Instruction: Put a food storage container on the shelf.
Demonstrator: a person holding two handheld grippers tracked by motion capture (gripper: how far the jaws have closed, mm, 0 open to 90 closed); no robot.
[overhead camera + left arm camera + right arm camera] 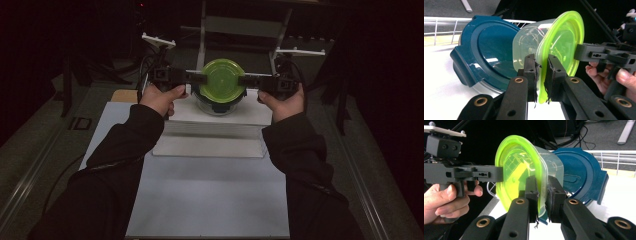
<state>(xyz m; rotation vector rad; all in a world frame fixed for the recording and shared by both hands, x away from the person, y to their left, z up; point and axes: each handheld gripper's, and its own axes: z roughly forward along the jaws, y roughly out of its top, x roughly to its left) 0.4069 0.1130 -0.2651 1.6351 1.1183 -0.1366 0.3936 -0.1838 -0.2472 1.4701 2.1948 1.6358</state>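
Both hand-held grippers pinching one green-lidded tub, one from each side

The left hand-held gripper (541, 75) has its jaws nearly closed on the rim of the lime-green lid (564, 45), and the right hand-held gripper (542, 195) is clamped the same way on the opposite edge. That lid sits on a clear plastic container (526, 42), which is held up off the white counter (210, 190), tipped on its side in both gripper views. Right behind it is a dark blue lid (486, 50) on a bigger container resting on the counter. From the high view the tub sits between the two hands (160, 97), toward the far end of the counter, with a white wire rack (439, 27) further back.
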